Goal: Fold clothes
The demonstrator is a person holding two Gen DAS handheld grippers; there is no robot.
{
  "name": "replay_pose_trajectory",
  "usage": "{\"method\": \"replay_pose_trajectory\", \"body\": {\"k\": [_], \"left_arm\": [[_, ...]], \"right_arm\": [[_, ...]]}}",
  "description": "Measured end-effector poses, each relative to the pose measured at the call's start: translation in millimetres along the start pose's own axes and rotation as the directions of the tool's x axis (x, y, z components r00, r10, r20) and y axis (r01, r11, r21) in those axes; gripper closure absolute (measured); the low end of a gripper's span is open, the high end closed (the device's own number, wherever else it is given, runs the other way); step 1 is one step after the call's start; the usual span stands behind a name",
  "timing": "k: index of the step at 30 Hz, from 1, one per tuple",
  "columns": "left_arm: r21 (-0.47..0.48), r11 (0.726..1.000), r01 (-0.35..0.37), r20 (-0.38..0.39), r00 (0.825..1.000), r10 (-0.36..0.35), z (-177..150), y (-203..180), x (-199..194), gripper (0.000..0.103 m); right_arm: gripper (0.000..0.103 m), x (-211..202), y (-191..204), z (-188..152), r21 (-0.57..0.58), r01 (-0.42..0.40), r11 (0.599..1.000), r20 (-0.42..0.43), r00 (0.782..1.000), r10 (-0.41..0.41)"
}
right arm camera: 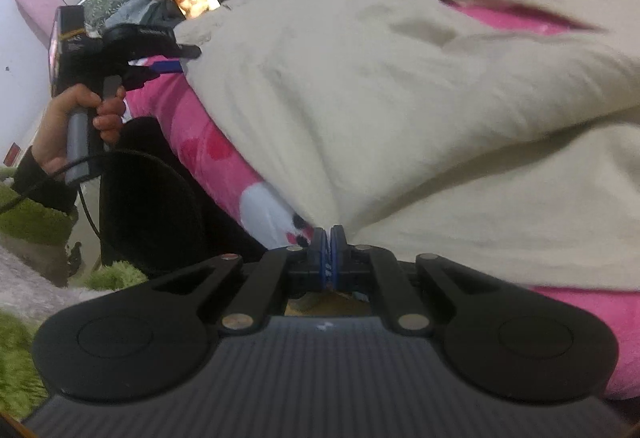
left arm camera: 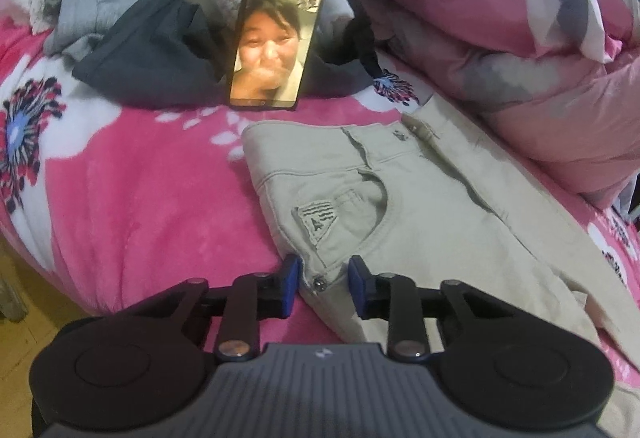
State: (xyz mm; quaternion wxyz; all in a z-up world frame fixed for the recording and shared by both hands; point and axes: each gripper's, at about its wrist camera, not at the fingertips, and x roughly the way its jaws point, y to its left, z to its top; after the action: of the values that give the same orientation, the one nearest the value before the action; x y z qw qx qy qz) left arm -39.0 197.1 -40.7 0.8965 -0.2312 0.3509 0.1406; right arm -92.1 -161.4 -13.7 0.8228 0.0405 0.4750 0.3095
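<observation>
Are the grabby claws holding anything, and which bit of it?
The right gripper is shut, pinching the beige trousers at an edge near the leg end. The left gripper is open around the waistband corner by the button, not yet gripping.

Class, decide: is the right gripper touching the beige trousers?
Touching. The right wrist view shows the right gripper shut, with the trousers' fabric bunching to a point pinched between its blue fingers.

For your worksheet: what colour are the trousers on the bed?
Beige trousers; clearest in the left wrist view.
</observation>
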Motion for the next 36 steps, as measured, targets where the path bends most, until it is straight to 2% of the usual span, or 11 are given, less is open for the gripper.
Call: {"method": "replay_pose_trajectory", "body": {"k": [4, 8, 13, 16, 18, 20, 24, 29, 31, 34, 36], "left_arm": [[0.005, 1.000, 0.010, -0.005, 1.000, -0.010, 3, 3, -1, 0.082], [-0.007, 0.999, 0.035, -0.015, 0.999, -0.035, 5, 8, 1, 0.083], [-0.010, 0.999, 0.049, -0.009, 0.999, -0.049, 5, 11, 0, 0.083], [-0.019, 0.998, 0.062, -0.006, 0.998, -0.062, 7, 14, -1, 0.083], [-0.025, 0.997, 0.070, -0.004, 0.998, -0.070, 8, 16, -2, 0.084], [-0.031, 0.996, 0.079, -0.001, 0.997, -0.079, 9, 18, -3, 0.084], [-0.043, 0.994, 0.096, 0.003, 0.995, -0.096, 11, 21, -5, 0.085], [-0.042, 0.996, 0.079, -0.001, 0.997, -0.079, 6, 24, 4, 0.085], [-0.032, 0.996, 0.081, 0.011, 0.997, -0.080, 3, 24, 5, 0.084], [-0.007, 0.997, 0.083, 0.030, 0.996, -0.083, 0, 24, 2, 0.078], [0.008, 0.997, 0.080, 0.045, 0.996, -0.080, -3, 25, -3, 0.072]], "right_arm": [[0.098, -17, 11, 1, -0.067, 0.042, 0.997, 0.052, 0.998, -0.039], [0.083, -13, 29, 4, -0.190, 0.090, 0.978, 0.103, 0.992, -0.072], [0.074, 21, 68, 11, -0.433, 0.103, 0.895, 0.160, 0.986, -0.036], [0.076, 51, 73, 16, -0.492, 0.129, 0.861, 0.137, 0.988, -0.070], [0.091, 71, 73, 17, -0.524, 0.170, 0.835, 0.124, 0.985, -0.122], [0.099, 66, 72, 24, -0.491, 0.146, 0.859, 0.111, 0.988, -0.104], [0.100, 47, 66, 40, -0.356, 0.006, 0.935, 0.048, 0.999, 0.012], [0.098, 80, 52, 41, -0.225, -0.058, 0.973, -0.053, 0.997, 0.047], [0.090, 87, 50, 38, -0.198, -0.072, 0.978, -0.043, 0.997, 0.065], [0.063, 73, 55, 34, -0.190, -0.135, 0.972, -0.002, 0.991, 0.137], [0.060, 54, 57, 31, -0.217, -0.145, 0.965, 0.044, 0.986, 0.158]]}}
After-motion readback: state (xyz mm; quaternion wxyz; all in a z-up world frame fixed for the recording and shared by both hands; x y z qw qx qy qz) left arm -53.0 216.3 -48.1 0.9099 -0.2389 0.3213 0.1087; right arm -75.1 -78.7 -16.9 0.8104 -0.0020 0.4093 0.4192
